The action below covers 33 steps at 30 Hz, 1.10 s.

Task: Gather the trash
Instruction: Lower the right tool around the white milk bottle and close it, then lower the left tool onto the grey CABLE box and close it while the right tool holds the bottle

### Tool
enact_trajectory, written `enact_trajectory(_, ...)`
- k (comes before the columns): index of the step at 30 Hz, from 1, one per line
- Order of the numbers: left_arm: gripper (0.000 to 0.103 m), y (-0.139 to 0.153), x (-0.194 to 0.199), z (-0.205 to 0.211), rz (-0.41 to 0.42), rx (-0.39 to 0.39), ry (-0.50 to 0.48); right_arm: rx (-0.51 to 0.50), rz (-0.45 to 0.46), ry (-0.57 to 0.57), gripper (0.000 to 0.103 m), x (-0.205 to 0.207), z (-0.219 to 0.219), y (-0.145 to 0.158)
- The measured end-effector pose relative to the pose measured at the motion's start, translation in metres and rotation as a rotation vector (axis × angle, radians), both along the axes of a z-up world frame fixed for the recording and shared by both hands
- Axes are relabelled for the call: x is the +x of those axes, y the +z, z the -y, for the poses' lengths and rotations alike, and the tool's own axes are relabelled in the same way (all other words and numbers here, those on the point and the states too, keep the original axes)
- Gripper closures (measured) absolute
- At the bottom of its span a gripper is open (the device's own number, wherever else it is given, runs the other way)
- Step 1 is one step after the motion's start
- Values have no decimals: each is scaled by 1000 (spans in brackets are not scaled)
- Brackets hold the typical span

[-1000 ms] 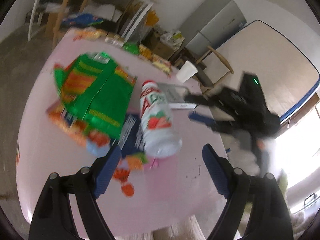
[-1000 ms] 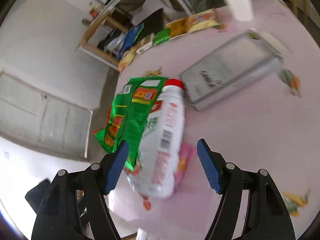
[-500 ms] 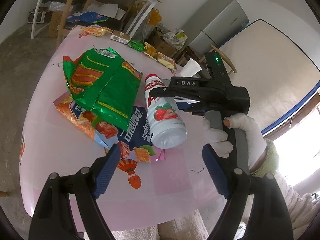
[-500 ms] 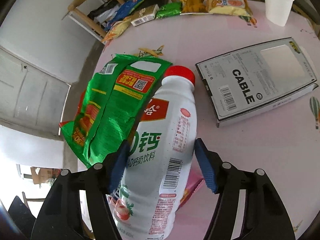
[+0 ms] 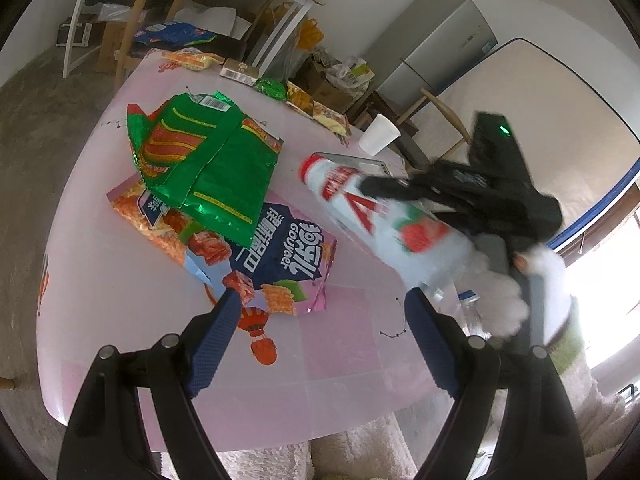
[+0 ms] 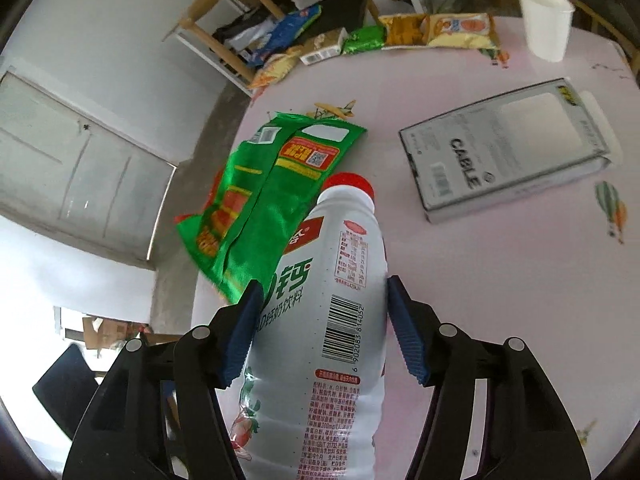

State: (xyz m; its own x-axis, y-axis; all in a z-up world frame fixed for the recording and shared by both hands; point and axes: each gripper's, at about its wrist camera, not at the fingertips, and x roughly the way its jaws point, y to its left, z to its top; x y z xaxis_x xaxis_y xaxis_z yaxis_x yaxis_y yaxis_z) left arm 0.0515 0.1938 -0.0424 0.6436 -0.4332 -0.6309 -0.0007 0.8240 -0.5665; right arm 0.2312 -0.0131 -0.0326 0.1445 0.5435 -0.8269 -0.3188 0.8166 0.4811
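A white drink bottle (image 6: 332, 320) with a red cap and strawberry label hangs tilted above the pink table (image 5: 120, 320), cap pointing away. My right gripper (image 6: 323, 292) is shut on its middle, both blue pads pressed to its sides. In the left wrist view the same bottle (image 5: 384, 224) shows blurred at the right, held by a white-gloved hand (image 5: 500, 300). A green snack bag (image 5: 208, 164) lies flat on an orange and blue wrapper (image 5: 276, 256). My left gripper (image 5: 322, 300) hovers open over the table's near part, nothing between its fingers.
A grey box marked CABLE (image 6: 508, 144) lies right of the bag. A white paper cup (image 6: 546, 24) stands at the far right corner. Several snack packs (image 6: 440, 30) line the far edge. Shelves and a chair stand beyond the table.
The right gripper closed on the bottle, lifted it off the wrappers and carried it rightward in the left wrist view. The left gripper stayed put and open.
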Motion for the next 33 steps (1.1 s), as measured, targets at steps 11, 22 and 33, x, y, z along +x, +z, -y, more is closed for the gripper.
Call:
enact_trajectory(11, 22, -3, 4, 13, -12, -8, -30, -83, 108, -229, 44, -56, 108, 15)
enact_trajectory(22, 22, -5, 9, 43, -26, 14, -82, -217, 75, -416, 44, -63, 169, -33)
enact_trajectory(33, 22, -5, 12, 56, -37, 29, -91, -166, 38, -396, 42, -65, 180, -39)
